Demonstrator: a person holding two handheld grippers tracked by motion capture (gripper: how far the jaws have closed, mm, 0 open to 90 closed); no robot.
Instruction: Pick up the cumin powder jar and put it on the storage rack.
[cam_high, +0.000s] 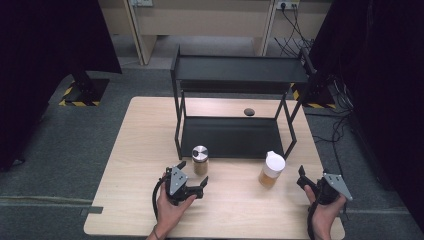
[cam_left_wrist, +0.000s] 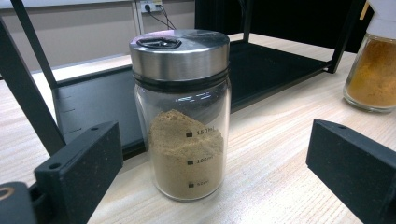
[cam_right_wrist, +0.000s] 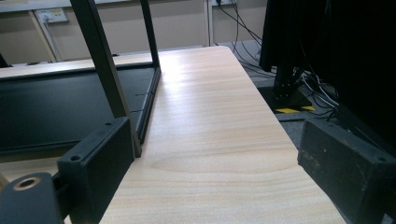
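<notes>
We note the left gripper (cam_high: 192, 181) with jaws spread wide, lined up on the steel-lidded jar (cam_left_wrist: 182, 112) of tan powder but not touching it. The jar stands on the table (cam_high: 140, 150) just in front of the black rack (cam_high: 235, 135). A white-capped jar (cam_high: 271, 170) of orange powder stands nearby, also on the table. Our right gripper (cam_high: 306, 181) hangs open near the table's right edge, holding nothing. We judge the work barely begun: nothing grasped, both shelves of the rack bare.

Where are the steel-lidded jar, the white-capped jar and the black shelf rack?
steel-lidded jar (cam_left_wrist: 181, 140), left gripper view, glass body.
white-capped jar (cam_high: 274, 163), high view, white cap.
black shelf rack (cam_high: 240, 70), high view, top shelf.
</notes>
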